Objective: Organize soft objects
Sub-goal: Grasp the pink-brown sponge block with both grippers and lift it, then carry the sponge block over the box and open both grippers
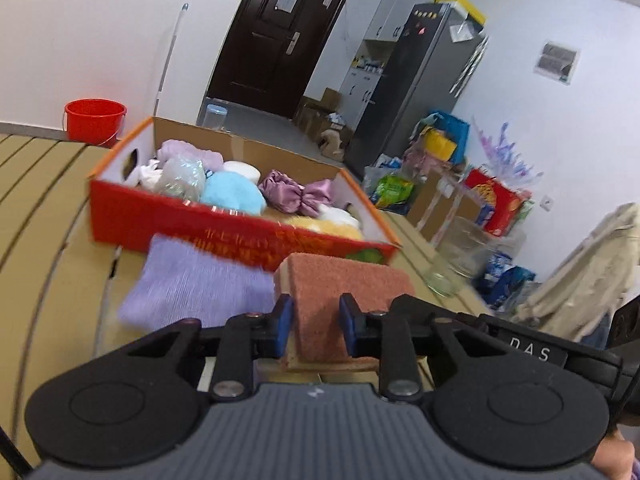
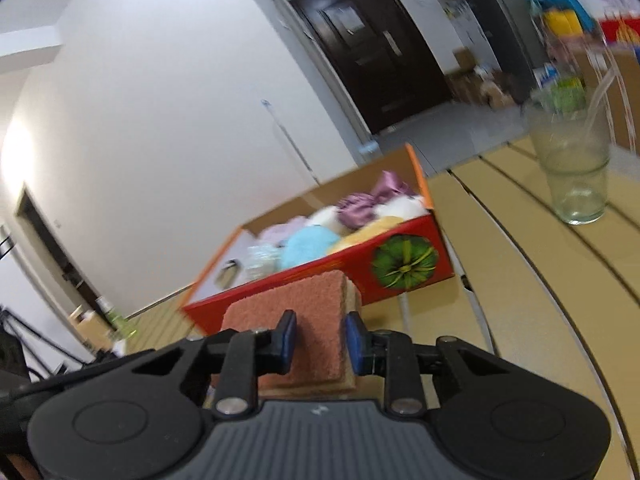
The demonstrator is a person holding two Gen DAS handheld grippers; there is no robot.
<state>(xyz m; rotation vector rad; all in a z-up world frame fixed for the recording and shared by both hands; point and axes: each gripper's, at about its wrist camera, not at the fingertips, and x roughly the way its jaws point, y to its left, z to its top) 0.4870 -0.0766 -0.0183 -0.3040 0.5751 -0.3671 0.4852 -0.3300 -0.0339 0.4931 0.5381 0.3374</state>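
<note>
- Left tongs (image 1: 314, 326) are closed on one terracotta-topped sponge (image 1: 344, 300), its blue pads (image 1: 285, 326) pressing both long sides; the sponge has a tan underlayer and sticks out ahead of the tips.
- Right tongs (image 2: 320, 344) likewise clamp one terracotta sponge block (image 2: 304, 328) with a tan base, blue pads on either side. Whether both pairs hold the same sponge cannot be told.
- Straight ahead of both tongs sits one red cardboard box (image 1: 224, 232) with an orange rim, on the tan slatted surface (image 1: 40, 208).
- Inside the box, counted loosely: one lilac towel roll (image 1: 192, 154), one clear crinkled bag (image 1: 180, 178), one light blue plush (image 1: 232, 194), one mauve satin scrunchie (image 1: 296, 194), one white fluffy piece (image 1: 340, 216), one yellow plush (image 1: 320, 228). More may lie beneath.
- One lavender cloth (image 1: 200, 284) lies flat on the surface, just left of the left tongs, touching the box's near wall.
- One empty drinking glass (image 2: 572, 168) stands upright to the right of the right tongs, well apart from the box.
- One red bucket (image 1: 95, 120) stands far ahead-left, beyond the box.
- Gold writing runs along the box's near wall but is too blurred to read; a green fruit picture (image 2: 404, 262) marks its right end. The letters "DAS" (image 1: 530, 352) show on the dark device to the right of the left tongs.
- Both views are tilted: the left one tips down to the right, the right one more steeply the other way.
</note>
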